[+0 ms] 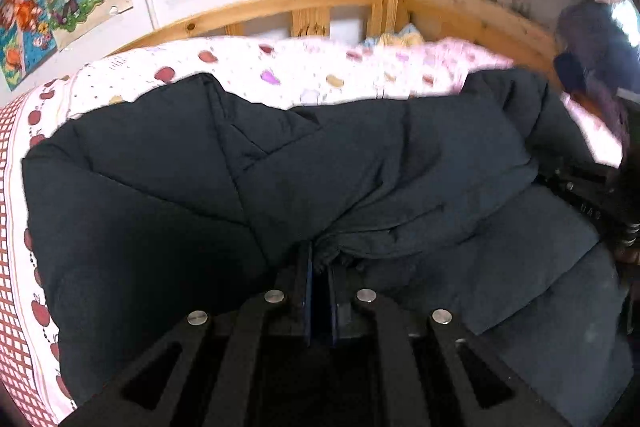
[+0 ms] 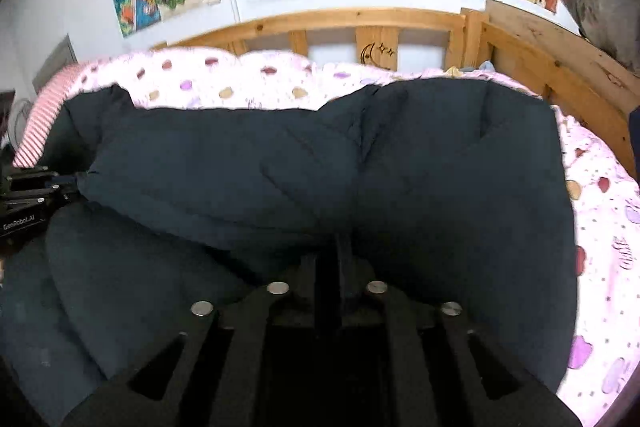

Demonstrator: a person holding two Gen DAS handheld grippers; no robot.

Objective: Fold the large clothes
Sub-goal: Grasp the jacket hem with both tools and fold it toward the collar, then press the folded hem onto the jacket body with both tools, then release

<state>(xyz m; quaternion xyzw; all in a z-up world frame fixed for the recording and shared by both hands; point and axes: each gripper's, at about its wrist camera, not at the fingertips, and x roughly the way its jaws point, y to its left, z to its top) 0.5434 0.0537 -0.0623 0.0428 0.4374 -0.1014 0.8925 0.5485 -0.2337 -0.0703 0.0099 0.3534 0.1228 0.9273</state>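
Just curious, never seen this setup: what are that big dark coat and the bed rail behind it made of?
The dark coat looks like a padded, quilted synthetic shell with a matte finish: puffy panels and stitched seams; the filling can't be seen. The bed rail looks like pale unpainted wood, probably pine: visible knots and grain.

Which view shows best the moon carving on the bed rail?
The right wrist view: the moon carving on a slat of the bed rail is sharp there, a crescent with small stars. In the left wrist view a slat carries only a faint, blurred mark; I cannot tell what it is.
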